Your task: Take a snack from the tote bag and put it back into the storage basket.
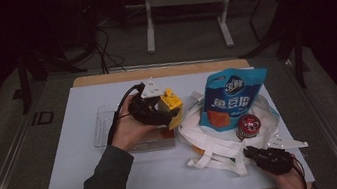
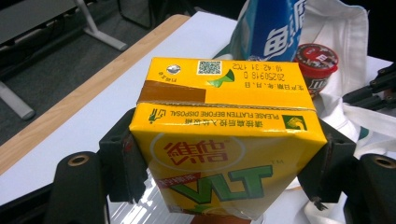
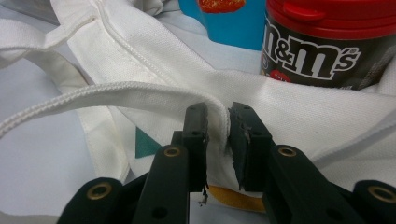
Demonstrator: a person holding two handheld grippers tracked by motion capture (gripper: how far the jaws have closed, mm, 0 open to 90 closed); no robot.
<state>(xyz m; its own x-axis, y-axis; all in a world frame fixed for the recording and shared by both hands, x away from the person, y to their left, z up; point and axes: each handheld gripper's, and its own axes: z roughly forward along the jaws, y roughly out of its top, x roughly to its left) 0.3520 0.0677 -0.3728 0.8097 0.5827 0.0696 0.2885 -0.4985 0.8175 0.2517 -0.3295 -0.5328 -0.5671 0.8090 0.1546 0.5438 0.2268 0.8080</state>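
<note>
Dim surroundings with dark floor and metal frame legs are seen behind a wooden counter [image 1: 153,71] that is covered by a white mat [image 1: 82,137]. Near the middle of the counter, a yellow drink carton [image 1: 171,101] is held above a clear plastic tray [image 1: 103,127] by the left gripper [image 1: 151,108], which is gripped in a person's hand [image 1: 126,128]. In the left gripper view, the carton [image 2: 224,140] is clamped between the two black jaws, one pressed against each side, and green letters and a printed code are shown on it. Toward the right edge of the counter, a white cloth tote bag [image 1: 224,142] is spread open. A blue snack pouch [image 1: 232,97] is propped up in it, and a dark candy jar with a red lid [image 1: 248,126] is set just beside the pouch. At the counter's near right corner, the right gripper [image 1: 261,154] is placed against the bag's rim. In the right gripper view, a fold of the white fabric [image 3: 217,123] is pinched between its jaws, with the jar [image 3: 322,42] close behind it.
</note>
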